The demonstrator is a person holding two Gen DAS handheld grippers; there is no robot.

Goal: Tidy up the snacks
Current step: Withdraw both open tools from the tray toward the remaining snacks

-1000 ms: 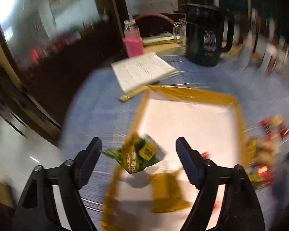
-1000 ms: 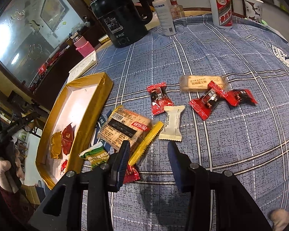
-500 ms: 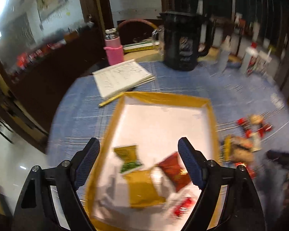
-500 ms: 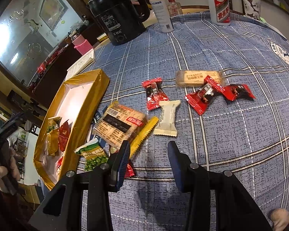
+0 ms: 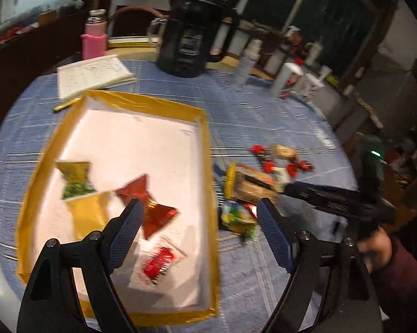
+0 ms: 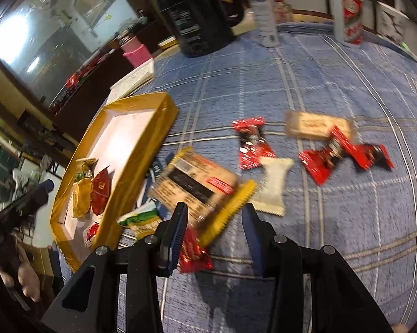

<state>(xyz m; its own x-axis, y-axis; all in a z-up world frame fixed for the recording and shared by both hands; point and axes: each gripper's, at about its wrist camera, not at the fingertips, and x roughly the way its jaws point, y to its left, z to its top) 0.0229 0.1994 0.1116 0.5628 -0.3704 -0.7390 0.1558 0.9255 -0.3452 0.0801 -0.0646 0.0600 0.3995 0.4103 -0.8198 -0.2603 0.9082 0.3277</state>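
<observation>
A gold-rimmed white tray point(image 5: 205, 149) point(image 6: 141, 144) holds a green-and-gold packet point(image 5: 75, 179), a gold packet point(image 5: 90, 213), a red packet point(image 5: 150, 208) and a small red sweet point(image 5: 158, 260). My left gripper point(image 5: 198, 230) is open and empty above the tray's near right part. My right gripper point(image 6: 215, 227) is open and empty, just above a large tan snack pack with a yellow edge point(image 6: 200, 186). Red sweets point(image 6: 252, 144), a white sweet point(image 6: 275, 186), a tan bar point(image 6: 316, 123) and a green packet point(image 6: 141, 217) lie loose on the blue cloth.
A black kettle point(image 5: 189, 44) point(image 6: 197, 14), a pink bottle point(image 5: 93, 38), a white notepad point(image 5: 94, 73) and several white bottles point(image 6: 263, 14) stand at the far side of the round table. The table edge curves close behind the tray.
The green-and-gold packet that was between the left fingers a second ago now lies in the tray. The left gripper has swung right. The right gripper has moved closer to the tan snack pack.
</observation>
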